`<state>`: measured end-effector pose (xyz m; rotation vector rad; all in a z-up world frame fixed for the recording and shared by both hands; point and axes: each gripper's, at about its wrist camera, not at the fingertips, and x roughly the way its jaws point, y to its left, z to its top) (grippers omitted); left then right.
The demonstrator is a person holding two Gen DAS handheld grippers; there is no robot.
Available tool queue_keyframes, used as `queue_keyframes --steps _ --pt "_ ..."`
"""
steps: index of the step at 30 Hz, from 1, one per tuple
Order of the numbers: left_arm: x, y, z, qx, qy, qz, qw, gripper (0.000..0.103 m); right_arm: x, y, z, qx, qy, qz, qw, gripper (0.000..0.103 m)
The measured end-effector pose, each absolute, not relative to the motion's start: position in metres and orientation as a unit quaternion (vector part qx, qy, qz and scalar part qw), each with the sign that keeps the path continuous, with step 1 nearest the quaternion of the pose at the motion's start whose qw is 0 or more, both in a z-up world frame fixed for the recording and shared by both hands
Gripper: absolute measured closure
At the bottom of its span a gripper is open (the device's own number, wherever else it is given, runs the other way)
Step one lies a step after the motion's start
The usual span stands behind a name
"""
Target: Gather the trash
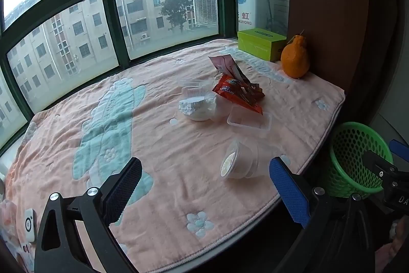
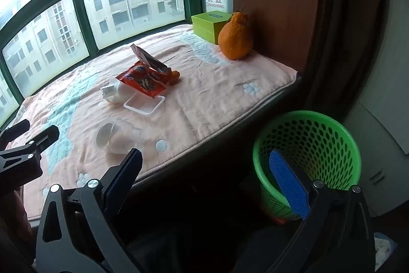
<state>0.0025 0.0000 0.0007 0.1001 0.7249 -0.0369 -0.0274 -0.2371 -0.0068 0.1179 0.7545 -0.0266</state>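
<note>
Both grippers, left gripper (image 1: 204,186) and right gripper (image 2: 204,175), hang released and empty (nothing grabbed yet) near the green basket (image 2: 306,142), wrappers (image 1: 237,91) and cup (image 1: 240,160) beyond it awaiting pickup.

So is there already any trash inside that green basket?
No, the green basket shows only bare mesh inside; the wrappers lie on the blanket.

Both wrist views look steeply down across the blanket (image 1: 153,145) toward twelve o'clock windows; both share the basket (image 2: 306,145).
</note>
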Motion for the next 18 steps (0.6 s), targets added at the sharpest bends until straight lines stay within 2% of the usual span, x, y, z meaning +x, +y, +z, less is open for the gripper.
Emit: queue_keyframes --steps 18 --pt "0.0031 -0.0021 -0.001 0.049 0.357 -0.021 0.933 0.006 -0.0256 -0.24 -0.0086 0.054 0.368 -0.017 0.928 0.005"
